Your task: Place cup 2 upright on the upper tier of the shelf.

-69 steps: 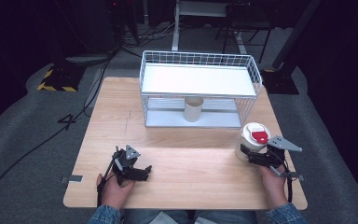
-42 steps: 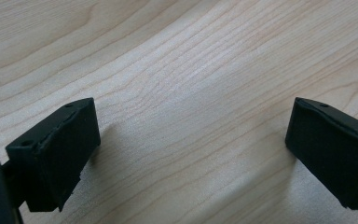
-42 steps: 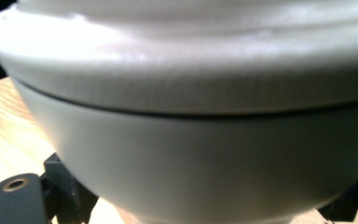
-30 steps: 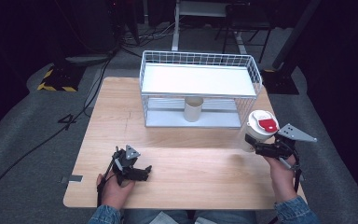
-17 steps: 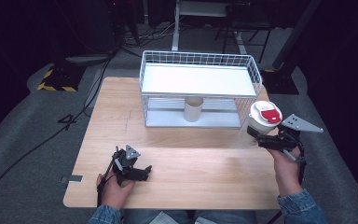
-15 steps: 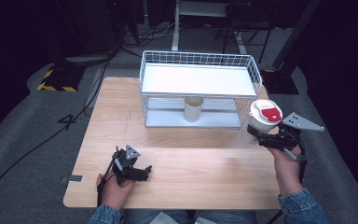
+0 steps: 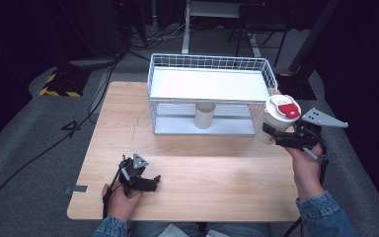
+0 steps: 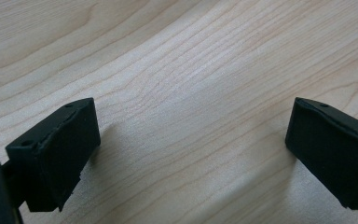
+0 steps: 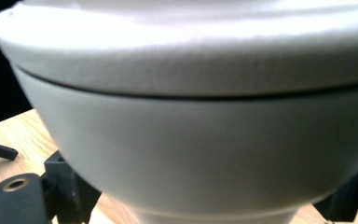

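Holding a white cup point(image 7: 276, 118) w/ red-marked lid in my right gripper point(image 7: 272, 134), jaws clamped on its sides; it hangs off the table point(image 7: 187, 168), just beside the right end of the wire rack point(image 7: 209, 89). Right gripper view: cup wall sits close up btwn the jaws. Left gripper point(image 7: 150, 183) rests near the table's front edge, jaws wide apart, nothing btwn them, bare wood below. Small paper cup point(image 7: 205, 114) stands under the rack shelf.
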A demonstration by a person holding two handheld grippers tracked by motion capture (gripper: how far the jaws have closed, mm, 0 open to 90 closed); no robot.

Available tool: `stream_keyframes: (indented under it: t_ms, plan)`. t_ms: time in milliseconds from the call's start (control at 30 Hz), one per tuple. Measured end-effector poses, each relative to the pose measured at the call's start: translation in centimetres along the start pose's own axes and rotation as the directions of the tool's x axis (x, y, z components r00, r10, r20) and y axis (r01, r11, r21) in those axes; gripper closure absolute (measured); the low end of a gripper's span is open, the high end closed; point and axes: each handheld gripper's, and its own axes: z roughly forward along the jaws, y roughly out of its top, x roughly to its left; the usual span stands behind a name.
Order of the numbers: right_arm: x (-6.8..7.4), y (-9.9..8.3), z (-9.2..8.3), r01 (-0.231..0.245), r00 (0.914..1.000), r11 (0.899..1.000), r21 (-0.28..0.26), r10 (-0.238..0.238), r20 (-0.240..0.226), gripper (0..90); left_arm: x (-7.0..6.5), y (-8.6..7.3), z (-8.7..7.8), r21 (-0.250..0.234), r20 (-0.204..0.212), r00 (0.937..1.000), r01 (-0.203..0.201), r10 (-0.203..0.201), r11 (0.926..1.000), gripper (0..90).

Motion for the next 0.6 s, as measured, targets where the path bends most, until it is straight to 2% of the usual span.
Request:
stream_keyframes:
  t_ms: [600]
  plan:
    - [-0.2,2.9,0.8,-0.009,0.9998,1.000,-0.013,0.009,-0.018,13.5,0.0,0.0,0.0,0.000,0.000,1.0000,0.005,-0.005,1.0000,3.6]
